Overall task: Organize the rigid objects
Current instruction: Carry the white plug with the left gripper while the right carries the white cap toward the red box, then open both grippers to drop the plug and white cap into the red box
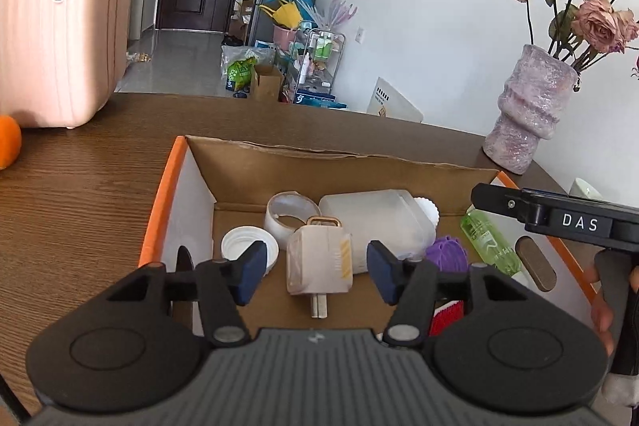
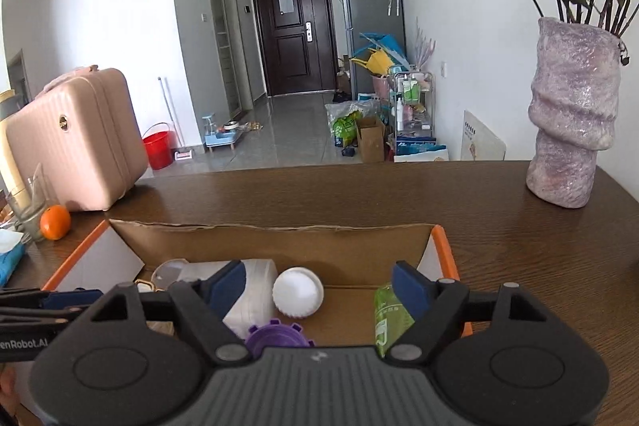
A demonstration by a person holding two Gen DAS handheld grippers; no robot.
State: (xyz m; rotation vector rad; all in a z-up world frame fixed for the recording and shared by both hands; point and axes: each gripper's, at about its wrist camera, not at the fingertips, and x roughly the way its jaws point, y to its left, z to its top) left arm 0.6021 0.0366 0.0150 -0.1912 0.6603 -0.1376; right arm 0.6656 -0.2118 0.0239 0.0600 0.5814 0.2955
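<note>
Overhead, left gripper [image 1: 317, 276] spread wide above beige charger plug [image 1: 319, 260] on cardboard box [image 1: 279, 162] floor; light, stiff, grip its flat sides. Right wrist view: right gripper [image 2: 319, 290] gaping, empty, over white jar lid [image 2: 298, 291]; smooth, likely slippery.

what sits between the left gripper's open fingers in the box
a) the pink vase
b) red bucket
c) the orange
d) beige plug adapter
d: the left wrist view shows the left gripper open over the cardboard box, with the beige plug adapter lying on the box floor between its fingers.
</note>
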